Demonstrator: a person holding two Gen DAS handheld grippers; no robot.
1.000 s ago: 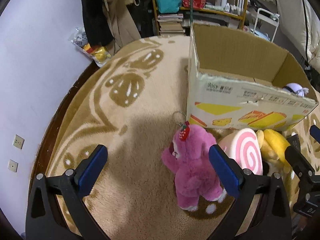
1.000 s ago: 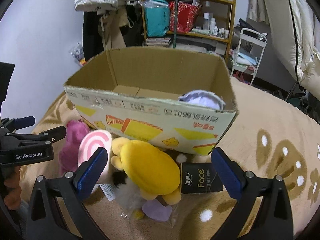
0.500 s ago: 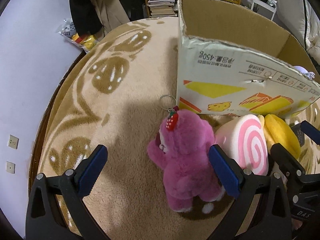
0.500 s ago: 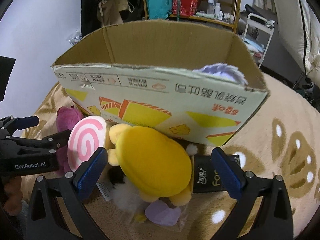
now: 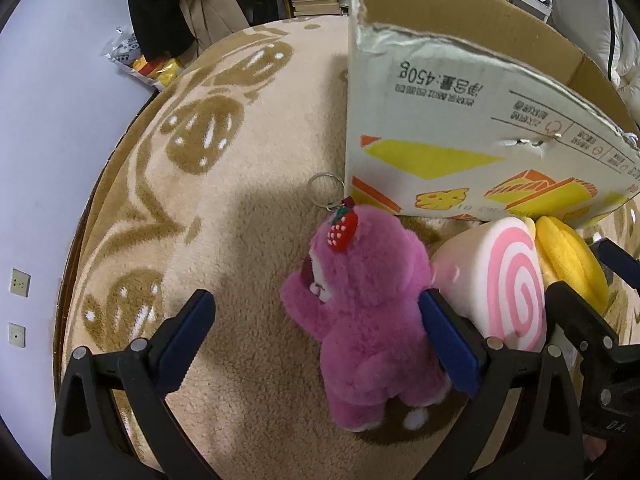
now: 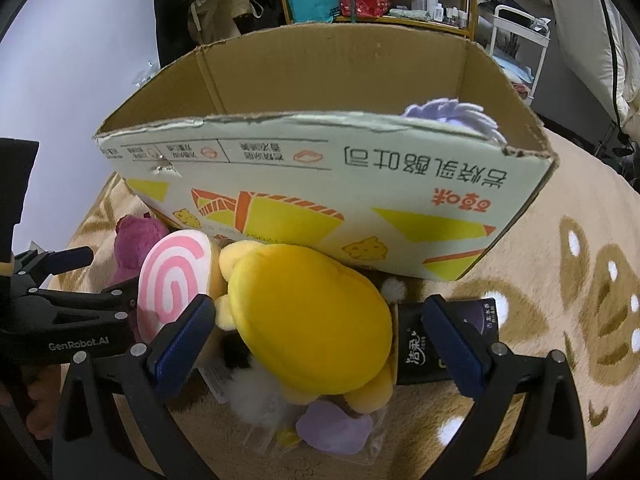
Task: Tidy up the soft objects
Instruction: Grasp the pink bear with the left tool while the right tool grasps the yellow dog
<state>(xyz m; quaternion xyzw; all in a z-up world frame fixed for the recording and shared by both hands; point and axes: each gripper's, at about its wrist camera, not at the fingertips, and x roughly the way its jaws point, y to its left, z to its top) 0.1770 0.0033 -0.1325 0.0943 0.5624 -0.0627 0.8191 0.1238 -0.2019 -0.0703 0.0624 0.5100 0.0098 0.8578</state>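
A pink plush bear [image 5: 368, 320] with a strawberry charm lies on the rug in front of an open cardboard box [image 5: 460, 128]. My left gripper [image 5: 316, 340] is open, its right finger against the bear's side. A pink-swirl roll cushion [image 5: 504, 284] and a yellow plush [image 6: 308, 320] lie beside the bear. My right gripper [image 6: 316, 340] is open around the yellow plush. The box [image 6: 320, 184] stands just behind it, with a lavender soft item [image 6: 452, 116] inside.
A black tissue pack [image 6: 440, 348] lies right of the yellow plush, a small purple item in clear wrap [image 6: 336, 428] below it. The beige paw-print rug [image 5: 224, 184] spreads left. Shelves and hanging coats [image 6: 224, 8] stand at the back.
Both grippers have moved forward and lower toward the toys. The bear and the yellow plush now sit between or against the fingers. The toys have not moved.
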